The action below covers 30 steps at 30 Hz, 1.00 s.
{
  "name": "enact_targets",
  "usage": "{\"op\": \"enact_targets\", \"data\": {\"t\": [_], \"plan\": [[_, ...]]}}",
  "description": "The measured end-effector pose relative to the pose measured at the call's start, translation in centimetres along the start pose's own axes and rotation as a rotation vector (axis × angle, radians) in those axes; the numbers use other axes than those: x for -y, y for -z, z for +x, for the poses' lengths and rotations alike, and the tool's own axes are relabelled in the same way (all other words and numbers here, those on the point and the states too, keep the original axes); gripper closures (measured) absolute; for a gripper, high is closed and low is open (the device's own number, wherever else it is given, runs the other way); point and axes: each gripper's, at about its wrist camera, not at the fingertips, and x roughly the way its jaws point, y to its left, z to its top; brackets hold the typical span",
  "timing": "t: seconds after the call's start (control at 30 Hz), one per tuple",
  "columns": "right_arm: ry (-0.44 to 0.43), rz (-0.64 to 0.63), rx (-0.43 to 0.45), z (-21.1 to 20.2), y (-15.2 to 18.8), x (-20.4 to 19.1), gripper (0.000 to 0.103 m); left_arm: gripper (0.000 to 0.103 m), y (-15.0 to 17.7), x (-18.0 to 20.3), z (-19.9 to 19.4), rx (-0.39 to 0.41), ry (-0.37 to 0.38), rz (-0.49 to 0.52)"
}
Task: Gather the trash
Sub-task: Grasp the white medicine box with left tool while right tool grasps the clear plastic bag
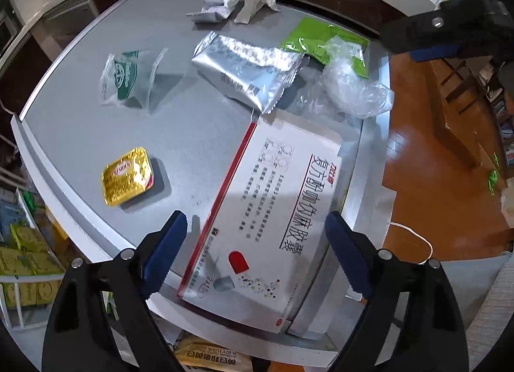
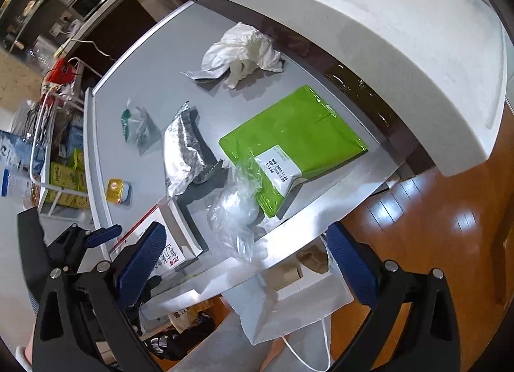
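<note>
Left wrist view: my left gripper (image 1: pixel 257 243) gapes wide astride the medicine box (image 1: pixel 270 211); my right gripper (image 2: pixel 244 253), equally wide, faces crumpled plastic wrap (image 2: pixel 237 211), nearest trash first.

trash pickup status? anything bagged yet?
Nothing looks collected, though the white paper bag's inside is hidden. Both grippers, left and right, are open and empty; left brackets the medicine box. Butter packet, foil pouch, green pouch, tissue remain.

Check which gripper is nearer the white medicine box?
Left. The left gripper, open, straddles the white medicine box; the right gripper, open, hovers beside it by the clear plastic wrap.
</note>
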Motion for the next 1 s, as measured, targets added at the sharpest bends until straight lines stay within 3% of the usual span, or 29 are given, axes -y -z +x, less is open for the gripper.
{"op": "enact_targets", "data": {"t": [0.23,0.4,0.6,0.77,1.0], "plan": [[0.029,0.083,-0.025,1.9,-0.7,0.1,0.004,0.013,-0.7,0.1,0.8,-0.006,0.014,0.038],[0.036,0.137,-0.034,3.0,-1.4,0.4,0.004,0.013,-0.7,1.2,1.8,-0.015,-0.039,0.095],[0.065,0.151,-0.056,4.7,-3.0,0.1,0.004,0.023,-0.9,0.9,2.0,-0.004,-0.017,0.08],[0.112,0.034,-0.054,4.1,-2.1,-1.5,0.006,0.026,-0.8,-0.6,1.1,0.019,-0.004,0.027],[0.134,-0.062,-0.087,4.8,0.5,-3.3,0.018,0.026,-0.8,-2.2,0.4,0.048,0.033,-0.048]]}}
